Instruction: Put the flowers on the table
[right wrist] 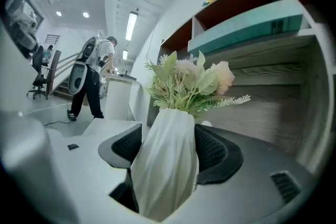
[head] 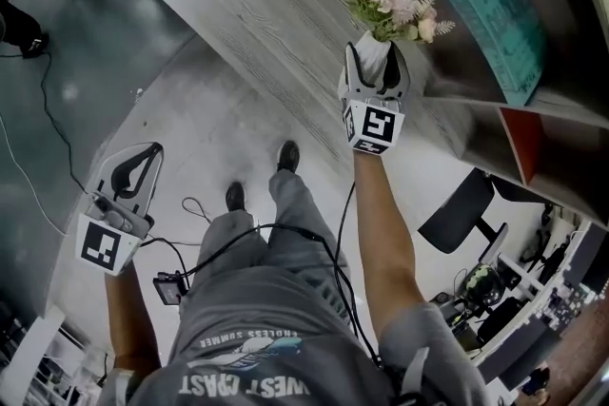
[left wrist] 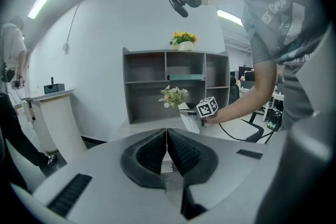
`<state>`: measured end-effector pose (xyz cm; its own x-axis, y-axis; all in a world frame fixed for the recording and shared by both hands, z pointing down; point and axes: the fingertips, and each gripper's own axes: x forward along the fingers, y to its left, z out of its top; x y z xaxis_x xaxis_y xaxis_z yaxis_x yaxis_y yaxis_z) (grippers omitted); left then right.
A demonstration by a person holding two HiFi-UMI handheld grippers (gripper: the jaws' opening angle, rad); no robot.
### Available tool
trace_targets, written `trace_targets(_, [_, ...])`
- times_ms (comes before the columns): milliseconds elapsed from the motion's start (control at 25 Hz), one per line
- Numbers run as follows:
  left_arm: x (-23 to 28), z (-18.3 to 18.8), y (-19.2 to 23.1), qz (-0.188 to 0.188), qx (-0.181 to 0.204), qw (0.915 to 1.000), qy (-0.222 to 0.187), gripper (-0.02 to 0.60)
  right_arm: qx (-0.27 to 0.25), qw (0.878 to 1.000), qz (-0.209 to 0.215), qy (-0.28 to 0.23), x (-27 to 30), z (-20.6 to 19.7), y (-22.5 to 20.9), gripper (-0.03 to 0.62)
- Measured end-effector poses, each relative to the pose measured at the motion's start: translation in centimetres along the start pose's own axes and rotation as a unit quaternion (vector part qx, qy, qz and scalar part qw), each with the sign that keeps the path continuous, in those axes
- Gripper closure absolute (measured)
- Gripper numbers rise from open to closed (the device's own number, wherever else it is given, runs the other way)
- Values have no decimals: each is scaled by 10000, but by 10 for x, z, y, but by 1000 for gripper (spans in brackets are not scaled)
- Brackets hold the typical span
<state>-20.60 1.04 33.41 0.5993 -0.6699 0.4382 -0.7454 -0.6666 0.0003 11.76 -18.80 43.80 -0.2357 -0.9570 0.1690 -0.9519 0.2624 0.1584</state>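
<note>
A white twisted vase point(right wrist: 167, 160) of pale pink and green flowers point(right wrist: 189, 81) sits between the pads of my right gripper point(right wrist: 168, 150), which is shut on the vase's body. In the head view that gripper point(head: 374, 62) holds the flowers point(head: 392, 5) over the far right part of the grey wooden table point(head: 257, 5), close to the shelf. My left gripper point(head: 136, 168) hangs low at the left over the floor, shut and empty. The left gripper view shows its jaws point(left wrist: 167, 152) pressed together, with the flowers point(left wrist: 174, 95) far ahead.
A grey shelf unit point(head: 533, 109) stands behind the table with a teal box point(head: 490, 14) on one shelf and yellow flowers point(left wrist: 184, 38) on top. An office chair point(head: 466, 209) is at the right. Cables point(head: 48, 119) trail on the floor. Another person point(right wrist: 94, 76) stands beyond a white counter point(left wrist: 52, 113).
</note>
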Motion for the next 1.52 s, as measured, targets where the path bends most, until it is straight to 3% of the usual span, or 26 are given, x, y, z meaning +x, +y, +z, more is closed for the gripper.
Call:
trace_targets(200, [0,-1,-6,-109,65,9999,23,565,-392,9987,-243,-202,-46,4,8,267])
trace_targets(320, [-2,-3,-12,-188,149,9997,52,565,-427,9958,-183,-795,-54,39,18,267])
trace_targets(400, [-4,-10,-18,-255,214,9993,188,565,-730,9896,-173,-1231,-50,63,20,267])
trace_targets(520, [0,-22,-20,-303,377,9982,358,565,-1084,9803,-316,-1618,-33,69,16,267])
trace_targets(680, [2,-36,-31,-362,369,9975,477,565,-540,9863,-708,-1386,-50,23,9,266])
trace_targets(760, [1,-38,-31,-415,355,9973,500,565,-401,9877,-768,-1302,-65,18,7,266])
trace_targets(1120, [7,-21,-42,-578,411,9972,225,565,-434,9979,-355,-326,-54,-1,-3,261])
trace_targets(1520, [-6,0,-39,-472,392,9980,-144,565,-438,9986,-47,296,-56,-4,-2,241])
